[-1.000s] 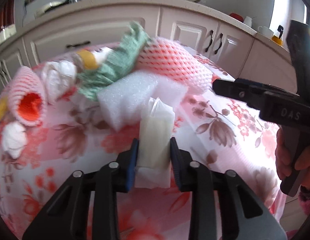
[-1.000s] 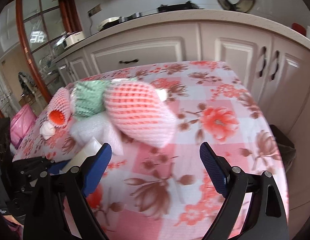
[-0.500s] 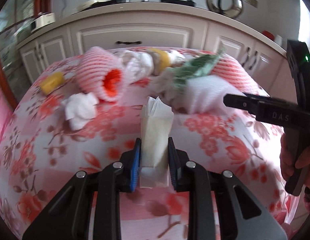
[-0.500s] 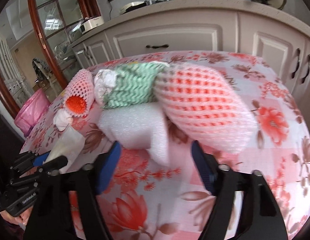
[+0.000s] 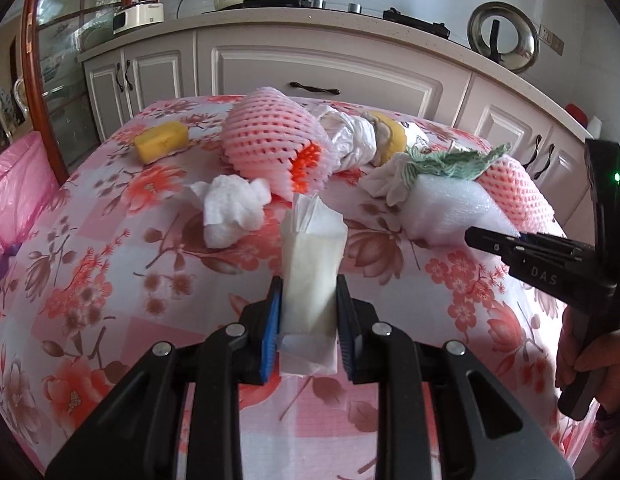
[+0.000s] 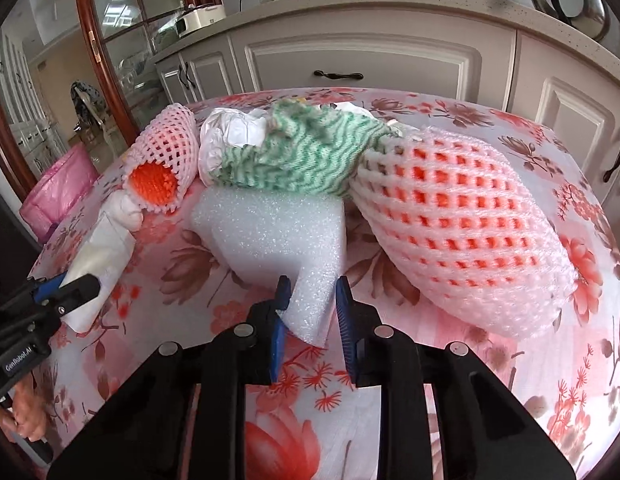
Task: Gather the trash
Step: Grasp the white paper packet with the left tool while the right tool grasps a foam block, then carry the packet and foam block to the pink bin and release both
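My left gripper [image 5: 308,292] is shut on a folded white paper packet [image 5: 311,240], held upright above the floral tablecloth [image 5: 110,264]. In the right wrist view, my right gripper [image 6: 310,296] is shut on the near corner of a white foam piece [image 6: 270,228]. Behind the foam lie a green-striped cloth [image 6: 302,152], a big pink foam net [image 6: 461,232] and a smaller pink net with an orange core [image 6: 166,156]. A crumpled tissue [image 5: 230,208], a yellow chunk [image 5: 162,142] and a white plastic bag [image 5: 349,136] also lie on the table.
A pink bag [image 5: 14,200] hangs off the table's left side. White kitchen cabinets [image 5: 329,68] stand just beyond the table's far edge. A person's hand [image 5: 589,360] grips the right tool at the right rim.
The right jaws went from wide open to shut on the foam corner as the gripper moved in. The left gripper swung across the table with the paper packet still held.
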